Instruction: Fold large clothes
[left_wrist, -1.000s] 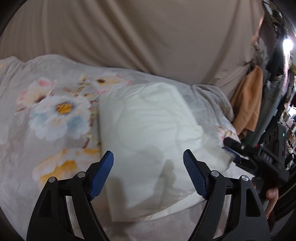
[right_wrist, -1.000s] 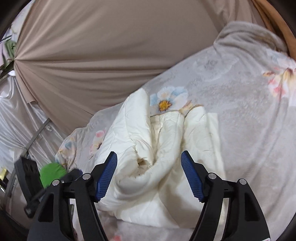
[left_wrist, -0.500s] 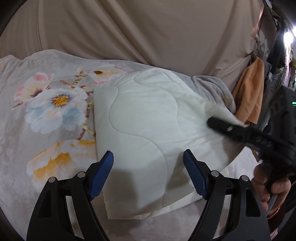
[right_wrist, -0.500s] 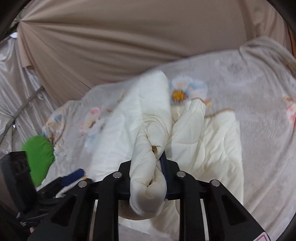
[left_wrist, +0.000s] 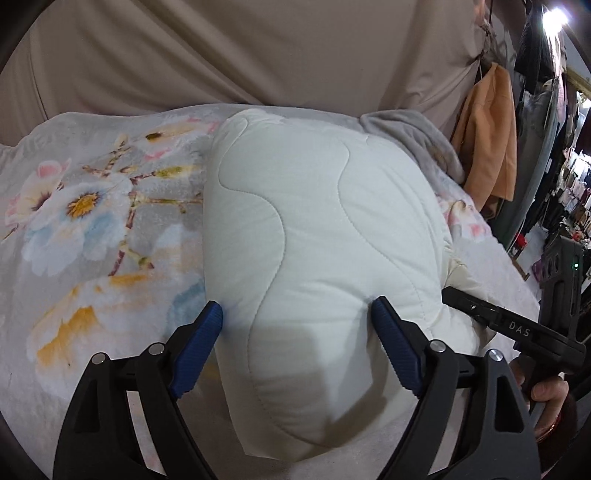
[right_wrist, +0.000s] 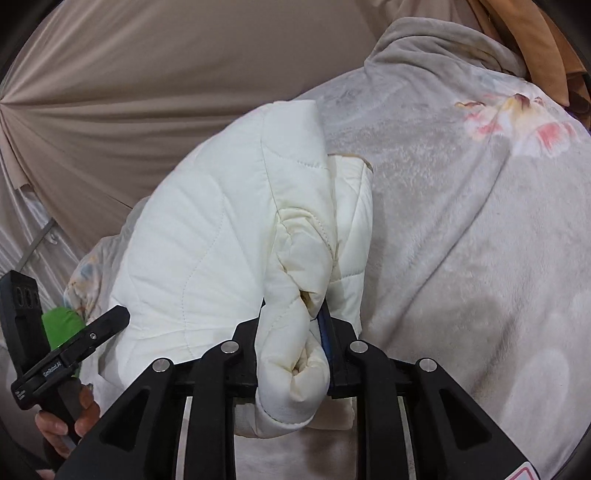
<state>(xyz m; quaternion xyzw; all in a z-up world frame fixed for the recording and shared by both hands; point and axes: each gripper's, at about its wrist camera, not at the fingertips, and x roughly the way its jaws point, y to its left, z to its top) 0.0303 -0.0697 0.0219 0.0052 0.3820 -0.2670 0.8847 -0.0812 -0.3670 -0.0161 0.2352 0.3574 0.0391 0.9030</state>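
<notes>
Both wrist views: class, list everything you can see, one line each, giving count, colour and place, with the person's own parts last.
Quilted jacket: one, cream-white, folded on the blanket.
Blanket: one, grey with flowers, spread under the jacket.
Curtain: one, beige, hanging behind.
Orange cloth: one, hanging at right in the left wrist view.
Green thing: one, partly hidden, left edge of the right wrist view.
Left claw: black with blue pads, opening, astride the jacket's near end.
Right claw: black, clamped on a bunched jacket fold.
Hands: two, gripping the handles.
</notes>
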